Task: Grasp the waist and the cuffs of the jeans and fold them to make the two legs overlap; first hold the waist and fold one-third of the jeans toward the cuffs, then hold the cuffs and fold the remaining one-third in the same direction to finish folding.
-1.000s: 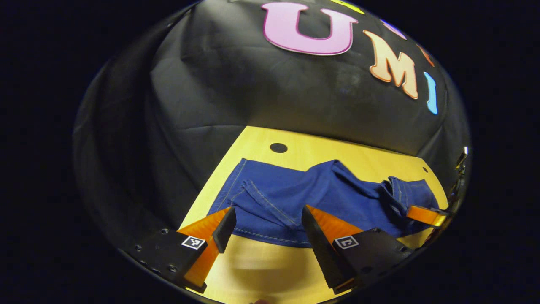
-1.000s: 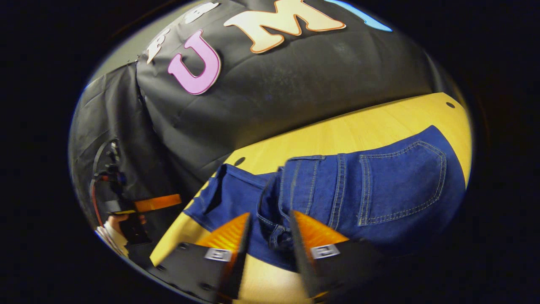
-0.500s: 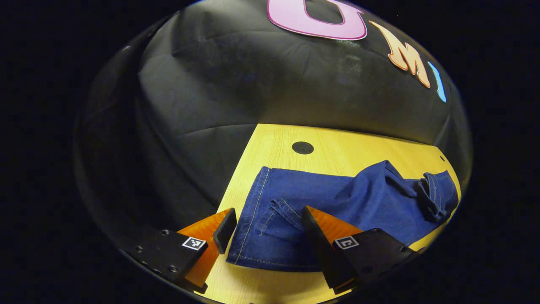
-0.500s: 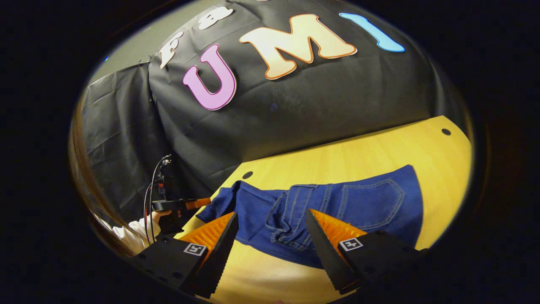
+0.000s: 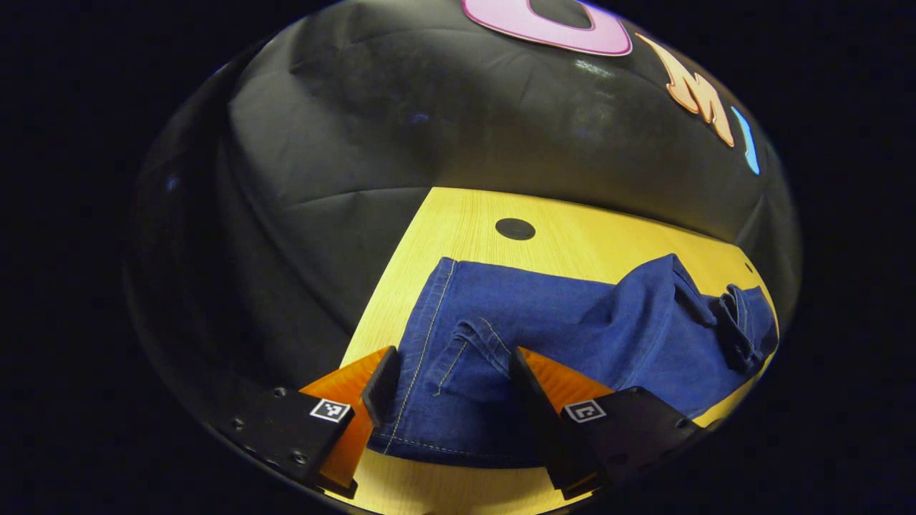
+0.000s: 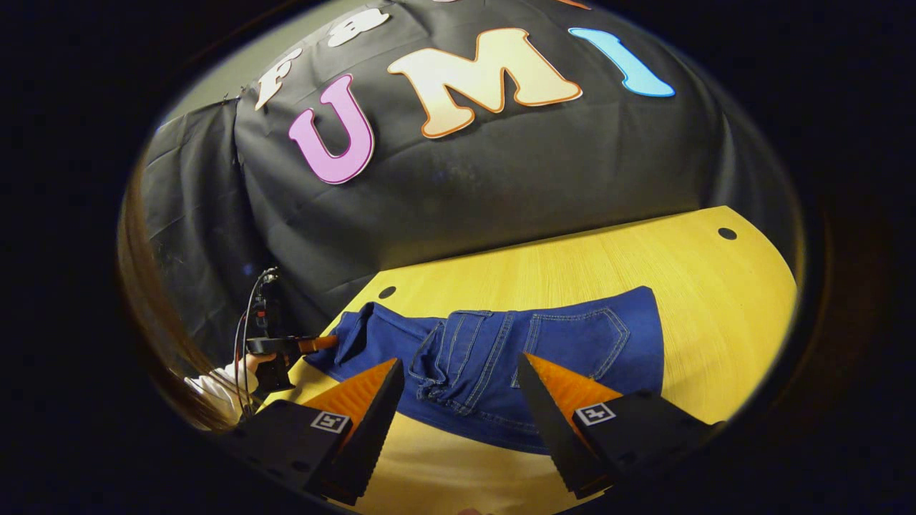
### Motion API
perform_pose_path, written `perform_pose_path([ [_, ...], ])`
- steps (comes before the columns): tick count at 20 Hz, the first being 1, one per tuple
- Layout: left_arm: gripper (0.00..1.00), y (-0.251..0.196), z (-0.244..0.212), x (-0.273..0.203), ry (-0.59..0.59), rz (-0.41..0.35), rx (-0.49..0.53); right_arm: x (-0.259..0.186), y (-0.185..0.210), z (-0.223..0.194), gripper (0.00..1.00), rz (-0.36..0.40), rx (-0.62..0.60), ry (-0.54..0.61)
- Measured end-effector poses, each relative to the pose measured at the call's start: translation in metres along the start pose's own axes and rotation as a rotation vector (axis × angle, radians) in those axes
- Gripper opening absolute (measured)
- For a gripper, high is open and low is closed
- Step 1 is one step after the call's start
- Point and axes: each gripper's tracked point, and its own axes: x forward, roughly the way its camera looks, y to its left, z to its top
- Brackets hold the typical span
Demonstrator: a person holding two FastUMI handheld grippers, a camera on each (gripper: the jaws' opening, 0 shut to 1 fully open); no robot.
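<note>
Blue jeans (image 6: 501, 365) lie lengthwise along the worktop's (image 6: 644, 265) near edge, legs apparently overlapped, waist bunched, back pocket facing up.

The jeans (image 6: 501, 357) lie stretched across the table (image 6: 644, 265), the cuffs (image 5: 436, 422) toward the left gripper (image 5: 447, 383) and the waist (image 6: 436, 357) bunched toward the right gripper (image 6: 461, 390). In the left gripper view the cuff end sits between that gripper's spread fingers, and the table's round hole (image 5: 515, 229) lies behind the jeans, before the booth wall (image 5: 401, 129). In the right gripper view the back pocket (image 6: 580, 340) lies right of the bunched waist, and the far gripper meets the jeans' left end.
</note>
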Motion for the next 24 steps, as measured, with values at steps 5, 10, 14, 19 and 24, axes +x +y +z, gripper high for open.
perform_pose_path([
  [5,0.54,0.001,-0.004,0.004,-0.008,0.004,-0.013,-0.002,0.003,-0.006,0.98,0.01,0.035,0.008],
  [10,0.05,-0.009,0.0,0.003,-0.045,-0.033,-0.057,-0.008,0.001,-0.003,0.96,0.002,0.029,0.001],
  [14,0.0,-0.009,0.0,0.001,-0.021,-0.016,-0.003,-0.014,-0.004,-0.004,0.98,-0.022,0.026,0.006],
  [19,0.0,-0.035,0.031,-0.022,-0.05,-0.051,-0.006,-0.028,-0.012,0.008,0.98,-0.043,0.025,-0.009],
  [24,0.02,-0.102,0.079,-0.077,-0.126,-0.141,0.058,-0.05,-0.03,0.033,0.98,-0.055,0.035,-0.046],
])
